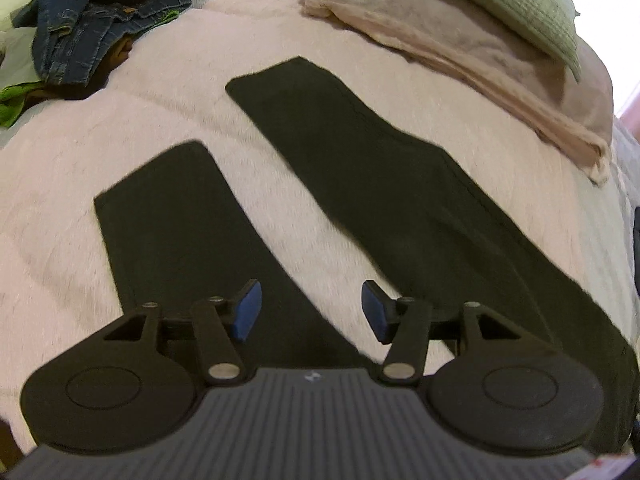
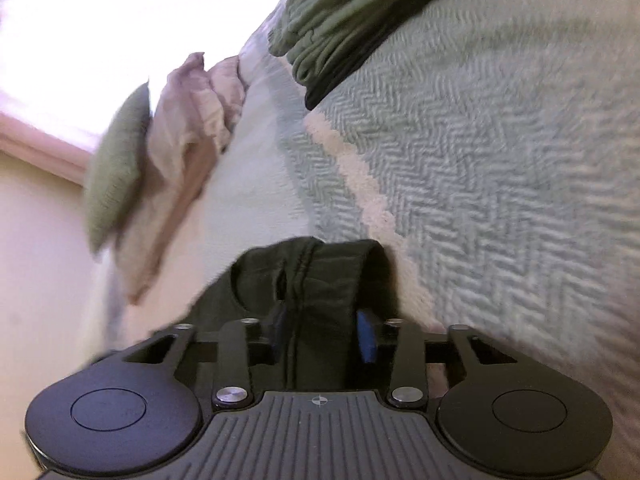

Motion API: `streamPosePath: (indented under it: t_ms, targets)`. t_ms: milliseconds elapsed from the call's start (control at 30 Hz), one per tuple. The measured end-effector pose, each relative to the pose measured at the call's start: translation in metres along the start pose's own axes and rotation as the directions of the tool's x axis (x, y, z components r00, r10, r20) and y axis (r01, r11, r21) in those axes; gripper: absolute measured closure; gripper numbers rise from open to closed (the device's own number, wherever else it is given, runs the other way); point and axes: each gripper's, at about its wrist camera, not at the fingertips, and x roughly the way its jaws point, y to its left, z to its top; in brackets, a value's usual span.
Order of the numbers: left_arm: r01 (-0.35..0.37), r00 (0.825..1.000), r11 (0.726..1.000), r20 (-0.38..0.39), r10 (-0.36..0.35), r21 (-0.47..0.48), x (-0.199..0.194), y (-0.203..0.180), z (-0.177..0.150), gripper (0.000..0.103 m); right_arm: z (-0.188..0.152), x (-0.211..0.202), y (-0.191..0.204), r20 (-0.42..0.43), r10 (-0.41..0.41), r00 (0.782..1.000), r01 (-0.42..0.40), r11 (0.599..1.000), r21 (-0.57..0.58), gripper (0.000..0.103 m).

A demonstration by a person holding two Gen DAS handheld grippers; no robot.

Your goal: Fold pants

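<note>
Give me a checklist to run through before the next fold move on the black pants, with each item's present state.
1. Pant legs laid flat: ok. Both legs of the black pants lie spread apart on the pink blanket.
2. Left gripper free: ok. Its jaws stand open above the pants with nothing between them.
3. Right gripper has fabric: ok. Dark cloth bunches between its blue pads.
4. Right grip firm: cannot tell; the picture is blurred.
5. Fold area clear: ok. The jeans pile and folded pink cloth lie apart from the pants.
</note>
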Motion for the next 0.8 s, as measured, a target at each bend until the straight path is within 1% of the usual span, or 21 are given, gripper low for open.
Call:
streamPosePath:
  t_ms: [33,67,133,233,267,300,333,367,400,433,467,500,533,567,600,633,700,733,800]
  targets:
    - [-0.009,1.0,1.0,0.001,0.009,-0.002,-0.003,-0.003,-0.005,0.052,0.003,0.002,-0.005,0.009,0.028,1.0,-0.028,0.999,0.021,0.099]
    - [-0.017,1.0,1.0,0.002,0.017,-0.008,-0.007,-0.005,-0.009,0.052,0.007,0.001,-0.007,0.026,0.048,0.998,-0.049,0.998,0.031,0.101]
    - [-0.033,0.999,0.999,0.008,0.033,-0.016,-0.016,-0.008,-0.013,0.053,0.012,-0.006,0.003,0.072,0.052,0.996,-0.052,0.999,-0.005,0.103]
    - [-0.056,0.997,0.998,0.043,0.056,0.006,-0.032,-0.014,-0.015,0.053,0.017,-0.033,0.046,0.178,0.084,0.981,-0.055,0.986,-0.159,0.103]
    - [-0.06,0.997,0.998,0.053,0.059,0.011,-0.035,-0.015,-0.016,0.052,0.019,-0.039,0.055,0.207,0.074,0.976,-0.03,0.978,-0.207,0.103]
    - [-0.063,0.997,0.998,0.056,0.062,0.015,-0.037,-0.016,-0.017,0.052,0.021,-0.04,0.056,0.232,0.048,0.971,0.006,0.974,-0.226,0.103]
    - [-0.066,0.996,0.998,0.055,0.065,0.016,-0.038,-0.016,-0.019,0.052,0.024,-0.033,0.048,0.243,-0.012,0.97,0.063,0.977,-0.204,0.103]
    - [-0.066,0.997,0.998,0.051,0.065,0.016,-0.039,-0.017,-0.021,0.052,0.026,-0.022,0.036,0.23,-0.076,0.97,0.118,0.978,-0.174,0.103]
    - [-0.067,0.997,0.998,0.047,0.067,0.016,-0.039,-0.016,-0.023,0.052,0.028,-0.005,0.018,0.18,-0.151,0.972,0.177,0.975,-0.138,0.099]
    - [-0.073,0.997,0.997,0.042,0.072,0.016,-0.04,-0.015,-0.026,0.052,0.029,0.011,-0.001,0.11,-0.204,0.973,0.213,0.974,-0.081,0.098]
    - [-0.076,0.996,0.997,0.04,0.075,0.019,-0.042,-0.014,-0.029,0.052,0.028,0.012,-0.012,0.106,-0.18,0.978,0.183,0.983,-0.019,0.097]
    - [-0.078,0.996,0.997,0.044,0.076,0.025,-0.044,-0.011,-0.031,0.051,0.028,0.005,-0.01,0.118,-0.162,0.98,0.161,0.987,0.018,0.094]
    - [-0.083,0.996,0.996,0.048,0.081,0.029,-0.045,-0.006,-0.033,0.05,0.028,-0.004,-0.005,0.121,-0.164,0.979,0.163,0.986,0.021,0.087]
    - [-0.095,0.995,0.995,0.046,0.094,0.027,-0.045,-0.001,-0.035,0.05,0.027,-0.015,0.003,0.12,-0.186,0.975,0.186,0.983,0.013,0.082]
    - [-0.105,0.994,0.994,0.038,0.105,0.016,-0.044,0.006,-0.035,0.05,0.023,-0.031,0.007,0.126,-0.203,0.971,0.204,0.979,0.005,0.069]
    - [-0.107,0.994,0.994,0.03,0.107,0.003,-0.044,0.013,-0.036,0.05,0.016,-0.051,0.009,0.141,-0.213,0.967,0.215,0.977,0.005,0.061]
    - [-0.112,0.993,0.994,0.024,0.112,-0.008,-0.043,0.026,-0.037,0.05,-0.007,-0.092,0.011,0.151,-0.236,0.96,0.234,0.972,0.032,0.056]
    - [-0.116,0.993,0.993,0.023,0.116,-0.006,-0.041,0.033,-0.037,0.05,-0.022,-0.11,0.013,0.137,-0.257,0.957,0.252,0.966,0.049,0.054]
    - [-0.114,0.993,0.993,0.016,0.114,-0.006,-0.038,0.047,-0.037,0.047,-0.063,-0.148,0.012,0.094,-0.306,0.948,0.297,0.95,0.097,0.053]
